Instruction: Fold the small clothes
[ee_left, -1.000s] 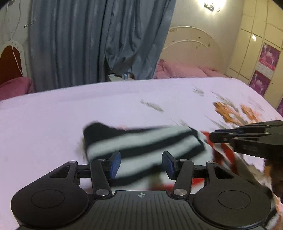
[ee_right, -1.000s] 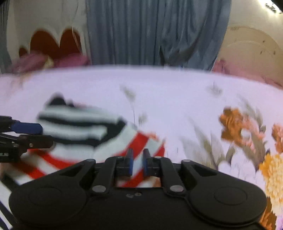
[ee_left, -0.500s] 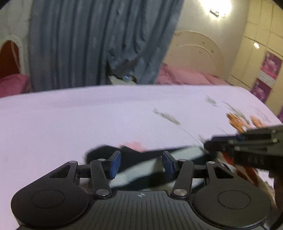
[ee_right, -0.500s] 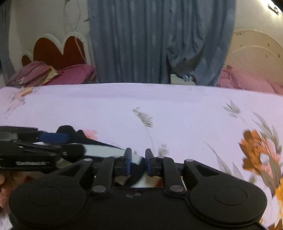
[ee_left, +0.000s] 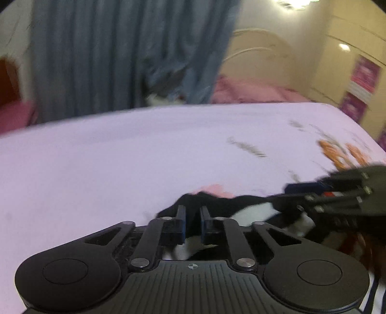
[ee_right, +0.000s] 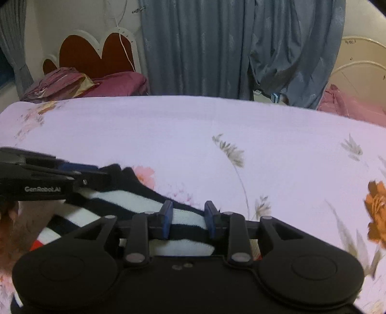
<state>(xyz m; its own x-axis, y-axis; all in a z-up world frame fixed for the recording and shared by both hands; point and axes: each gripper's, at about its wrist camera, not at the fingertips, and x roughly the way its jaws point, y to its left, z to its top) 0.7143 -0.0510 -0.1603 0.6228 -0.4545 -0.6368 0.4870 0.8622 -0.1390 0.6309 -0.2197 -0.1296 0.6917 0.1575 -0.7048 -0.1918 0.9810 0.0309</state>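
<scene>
Lilac bedsheet [ee_right: 183, 135] with printed grasses and orange flowers covers the whole bed, and the striped garment [ee_right: 135, 205] lies low on it, right in front of both tools. It's black and white knit mostly, with a bit of red stripe showing at the near left edge in the right wrist view.

Left claw [ee_left: 192, 218] has its jaws pulled nearly together with black fabric bunched between them, so it looks clamped on the garment's edge. Right claw [ee_right: 188, 217] has a clear gap between its blue-padded fingers [ee_right: 167, 217], parted, with the striped cloth lying under and between them; I can't tell if the pads touch it.

Each tool gets in the other's way a bit: in the left view the right claw [ee_left: 293, 193] pokes in from the right side and covers part of the cloth, and in the right view the left claw [ee_right: 96, 175] comes in from the left, lettered body and all, sitting on the dark end of the garment.

Left view is smeared, so the stripes barely read there. Right view is sharp and shows stuff the left one doesn't: a scalloped dark-red headboard [ee_right: 96, 53] with a thin white cord hanging over it, and a heap of maroon bedding [ee_right: 79, 84] below.

Blue-grey curtains [ee_right: 217, 48] hang behind the bed. Left view adds a cream arched headboard [ee_left: 260, 62], pink bedding [ee_left: 253, 91] under it, a bright ceiling light [ee_left: 294, 3] and pink posters [ee_left: 364, 79] on the right wall.
</scene>
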